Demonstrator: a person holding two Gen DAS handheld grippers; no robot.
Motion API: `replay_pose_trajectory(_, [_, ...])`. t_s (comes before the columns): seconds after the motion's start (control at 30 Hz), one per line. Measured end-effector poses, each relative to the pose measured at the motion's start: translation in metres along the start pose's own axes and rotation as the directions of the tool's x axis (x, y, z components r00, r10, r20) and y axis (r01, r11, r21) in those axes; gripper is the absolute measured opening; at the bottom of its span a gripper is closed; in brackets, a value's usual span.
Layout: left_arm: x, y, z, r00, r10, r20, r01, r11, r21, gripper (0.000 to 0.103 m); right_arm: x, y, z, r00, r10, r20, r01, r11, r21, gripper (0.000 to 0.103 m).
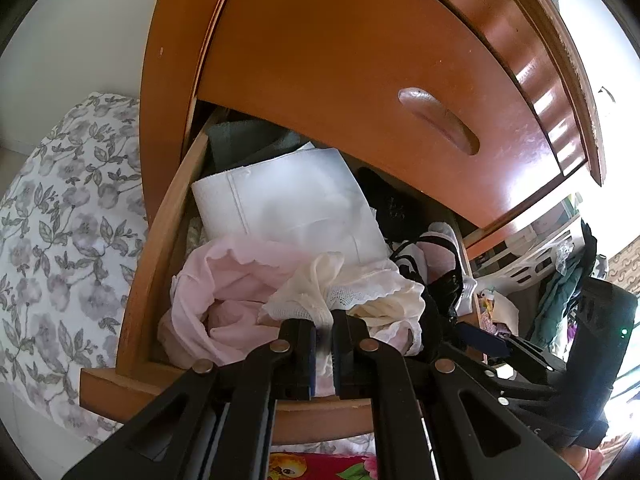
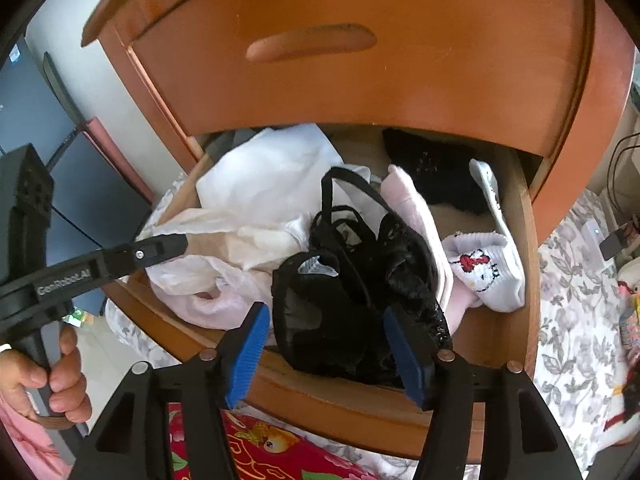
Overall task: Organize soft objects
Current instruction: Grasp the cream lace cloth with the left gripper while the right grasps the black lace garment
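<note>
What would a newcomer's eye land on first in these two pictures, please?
The open wooden drawer, stuffed with loose clothing, dominates both views. The black lace bra lies at its front edge between the right gripper's open blue pads, while the left gripper pinches a cream lace garment.

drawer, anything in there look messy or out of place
Yes. The open drawer holds an unfolded heap. A black bra spills over its front edge between the open right gripper. The left gripper is shut on cream lace fabric. One white cartoon sock lies loose.
</note>
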State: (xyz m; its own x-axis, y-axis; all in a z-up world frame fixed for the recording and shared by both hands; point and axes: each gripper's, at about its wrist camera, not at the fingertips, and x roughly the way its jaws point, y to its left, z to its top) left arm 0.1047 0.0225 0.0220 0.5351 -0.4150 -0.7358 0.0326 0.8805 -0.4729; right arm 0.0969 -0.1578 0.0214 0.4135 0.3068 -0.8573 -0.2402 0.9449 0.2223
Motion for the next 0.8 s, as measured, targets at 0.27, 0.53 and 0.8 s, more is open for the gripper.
replay_pose_trajectory(0.27, [0.002, 0.0, -0.001, 1.0, 0.0, -0.004, 0.0, 1.0, -0.001, 0.006, 0.018, -0.01, 0.003, 0.995, -0.09, -0.04, 0.09, 0.996, 0.001, 0.066])
replay_pose_trajectory(0.53, [0.006, 0.004, -0.002, 1.0, 0.006, -0.013, -0.006, 1.0, -0.009, 0.006, 0.021, -0.042, 0.001, 0.989, -0.136, -0.055, 0.14, 0.986, 0.092, 0.066])
replay_pose_trajectory(0.8, [0.012, 0.002, -0.004, 0.999, 0.009, -0.033, -0.01, 1.0, -0.007, 0.006, 0.02, -0.055, -0.005, 0.996, -0.076, -0.038, 0.082, 0.98, 0.181, 0.024])
